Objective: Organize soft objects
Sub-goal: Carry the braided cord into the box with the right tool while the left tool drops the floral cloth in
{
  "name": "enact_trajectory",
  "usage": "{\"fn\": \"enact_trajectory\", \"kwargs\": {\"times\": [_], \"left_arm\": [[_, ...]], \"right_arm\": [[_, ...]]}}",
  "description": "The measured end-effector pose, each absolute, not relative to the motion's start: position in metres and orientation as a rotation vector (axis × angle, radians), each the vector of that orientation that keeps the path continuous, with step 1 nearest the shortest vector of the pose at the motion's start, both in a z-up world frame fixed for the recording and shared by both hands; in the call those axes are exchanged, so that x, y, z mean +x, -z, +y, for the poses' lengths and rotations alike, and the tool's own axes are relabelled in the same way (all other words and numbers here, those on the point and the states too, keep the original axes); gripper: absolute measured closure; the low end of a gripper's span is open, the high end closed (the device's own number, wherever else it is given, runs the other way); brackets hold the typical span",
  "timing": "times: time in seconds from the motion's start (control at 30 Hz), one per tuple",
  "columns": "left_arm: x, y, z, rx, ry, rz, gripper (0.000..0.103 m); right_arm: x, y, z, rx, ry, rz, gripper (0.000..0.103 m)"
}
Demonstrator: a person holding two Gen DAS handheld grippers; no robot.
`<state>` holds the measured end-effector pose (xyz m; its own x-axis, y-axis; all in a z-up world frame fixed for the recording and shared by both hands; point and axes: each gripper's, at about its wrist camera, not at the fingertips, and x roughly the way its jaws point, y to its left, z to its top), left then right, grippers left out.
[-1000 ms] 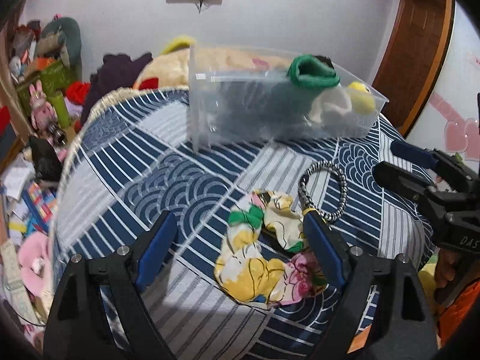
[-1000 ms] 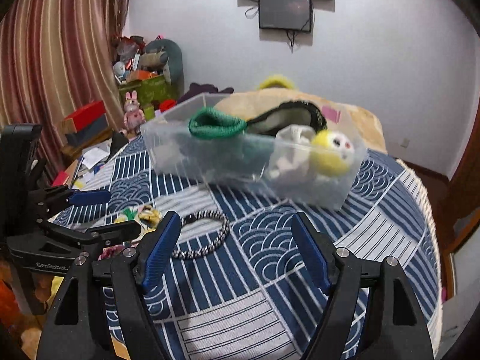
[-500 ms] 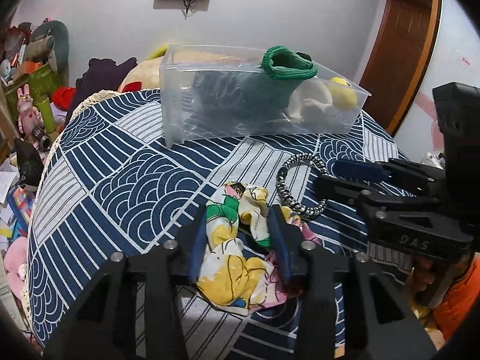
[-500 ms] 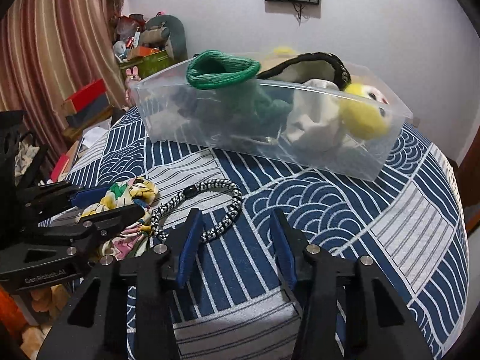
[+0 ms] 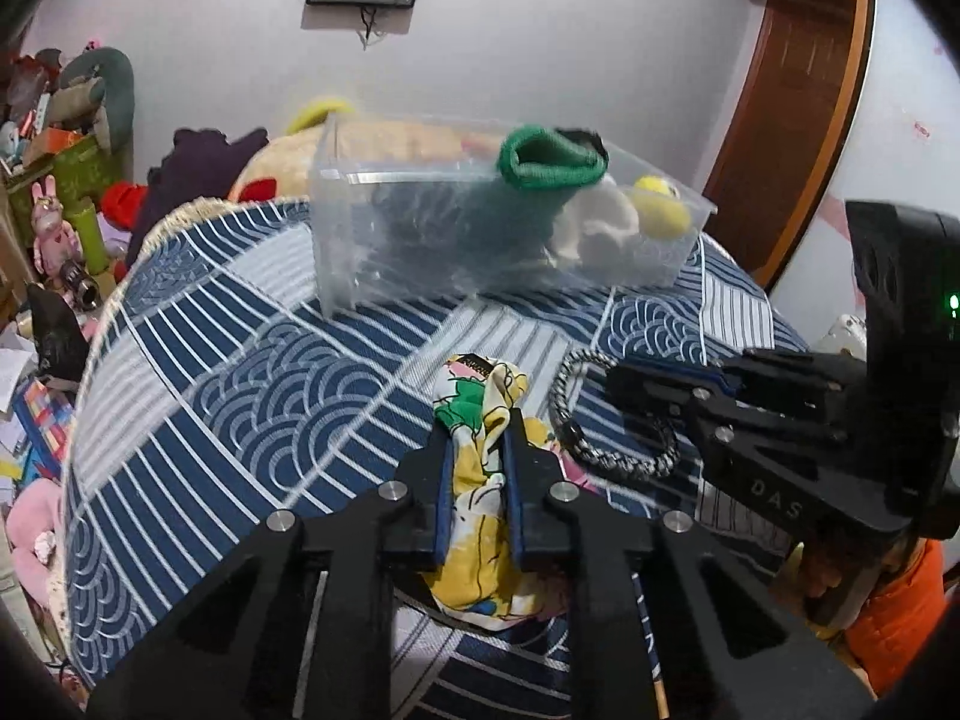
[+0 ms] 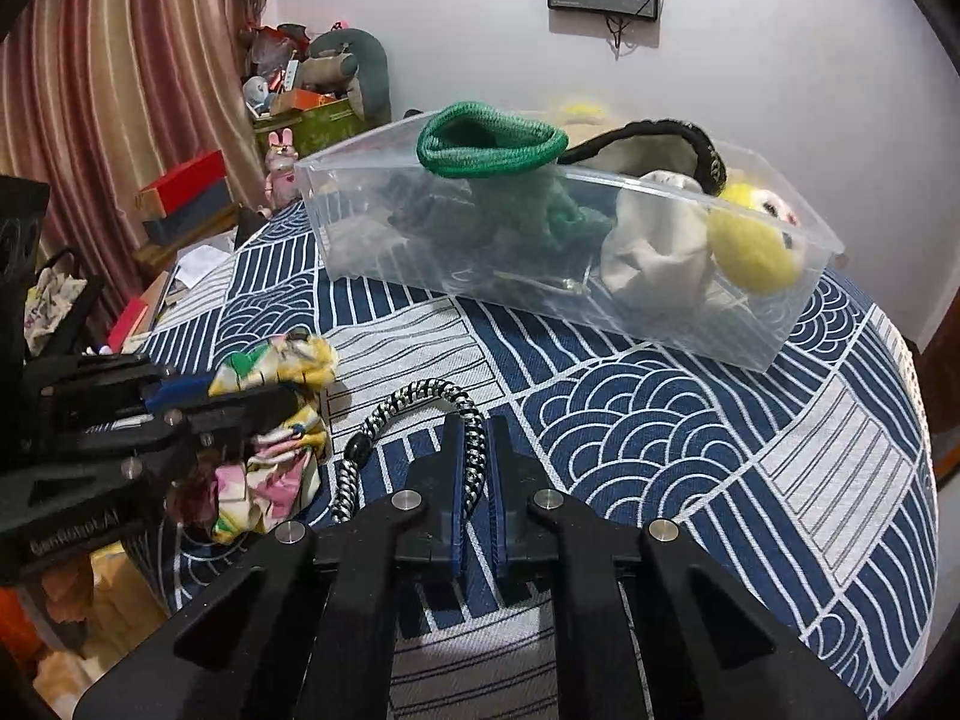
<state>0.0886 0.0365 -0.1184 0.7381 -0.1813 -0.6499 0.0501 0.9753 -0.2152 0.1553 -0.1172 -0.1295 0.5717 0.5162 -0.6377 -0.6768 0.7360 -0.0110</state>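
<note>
right gripper marked "DAS", clamping braided loop

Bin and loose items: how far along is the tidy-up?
Done: the bin already holds a green knit, a grey cloth and a yellow plush. In hand: the left gripper is shut on the floral cloth, the right gripper on the braided cord. Left: both must go into the bin.

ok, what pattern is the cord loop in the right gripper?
Black-and-white braided weave on the cord loop, pinched in the right gripper; clearest in the right wrist view.
</note>
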Motion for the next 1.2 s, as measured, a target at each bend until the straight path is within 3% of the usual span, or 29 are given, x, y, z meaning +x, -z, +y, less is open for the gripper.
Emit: {"fn": "enact_trajectory", "kwargs": {"times": [1.2], "left_arm": [[0.127,-0.002,0.072,-0.185,0.0,0.397,0.089]], "right_arm": [[0.183,0.021,-0.146,-0.145,-0.572,0.335,0.097]]}}
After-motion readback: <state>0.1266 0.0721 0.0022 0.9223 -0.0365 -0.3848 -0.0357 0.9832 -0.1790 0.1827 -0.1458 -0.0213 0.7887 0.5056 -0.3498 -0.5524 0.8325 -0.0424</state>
